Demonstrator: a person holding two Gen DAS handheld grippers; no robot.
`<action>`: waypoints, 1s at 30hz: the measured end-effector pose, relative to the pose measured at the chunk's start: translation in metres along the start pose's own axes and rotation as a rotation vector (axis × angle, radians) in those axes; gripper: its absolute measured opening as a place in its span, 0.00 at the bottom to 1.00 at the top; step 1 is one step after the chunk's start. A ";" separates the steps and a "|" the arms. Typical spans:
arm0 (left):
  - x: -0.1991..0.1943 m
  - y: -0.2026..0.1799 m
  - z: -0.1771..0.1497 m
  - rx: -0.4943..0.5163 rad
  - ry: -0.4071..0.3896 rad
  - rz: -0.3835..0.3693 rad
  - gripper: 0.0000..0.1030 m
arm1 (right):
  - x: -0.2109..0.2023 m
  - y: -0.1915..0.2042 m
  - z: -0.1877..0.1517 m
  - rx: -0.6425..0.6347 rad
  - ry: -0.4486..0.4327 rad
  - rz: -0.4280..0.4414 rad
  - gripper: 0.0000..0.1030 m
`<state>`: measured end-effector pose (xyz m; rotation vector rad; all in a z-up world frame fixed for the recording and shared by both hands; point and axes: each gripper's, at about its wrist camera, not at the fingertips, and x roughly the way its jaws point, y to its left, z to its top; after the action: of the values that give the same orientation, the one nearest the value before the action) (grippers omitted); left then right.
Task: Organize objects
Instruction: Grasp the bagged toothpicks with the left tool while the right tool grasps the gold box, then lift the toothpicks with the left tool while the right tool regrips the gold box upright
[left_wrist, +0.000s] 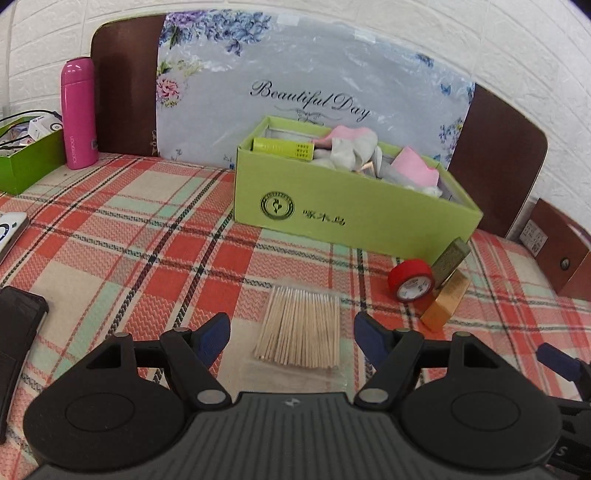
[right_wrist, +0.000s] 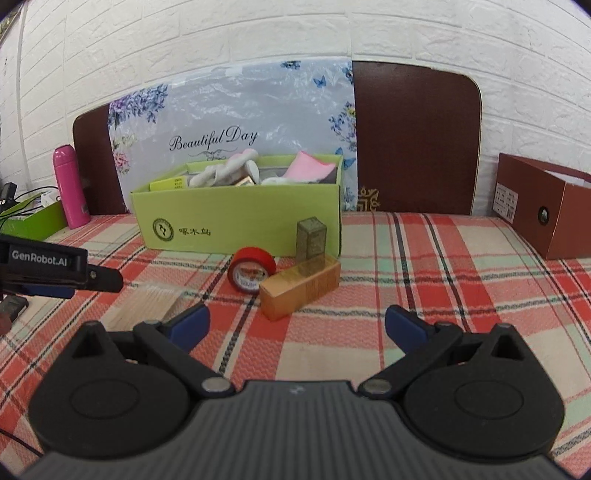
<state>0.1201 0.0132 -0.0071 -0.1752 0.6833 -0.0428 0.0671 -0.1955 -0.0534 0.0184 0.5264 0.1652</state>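
Left gripper: jaws wide apart, low over plaid tablecloth. Bag of cotton swabs lies flat between the fingertips, untouched. Red tape roll and gold box right of it. Green box behind, full.

A plaid cloth is covering the supporting surface. Sitting directly on it: an open lime-green box, a red tape roll touching an orange-gold carton, an olive carton standing upright, a clear packet of wooden sticks, a pink flask, a green tray and a brown box.
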 end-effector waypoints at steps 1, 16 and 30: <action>0.006 -0.001 -0.001 -0.002 0.006 0.003 0.74 | 0.001 -0.001 -0.003 0.007 0.009 -0.003 1.00; 0.039 -0.008 -0.001 0.046 0.078 -0.083 0.28 | 0.023 -0.003 0.000 0.016 0.029 -0.042 0.93; 0.037 -0.005 -0.006 0.034 0.072 -0.109 0.27 | 0.087 0.010 0.017 0.047 0.101 -0.031 0.32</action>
<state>0.1453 0.0041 -0.0342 -0.1787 0.7439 -0.1660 0.1483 -0.1713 -0.0816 0.0478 0.6308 0.1239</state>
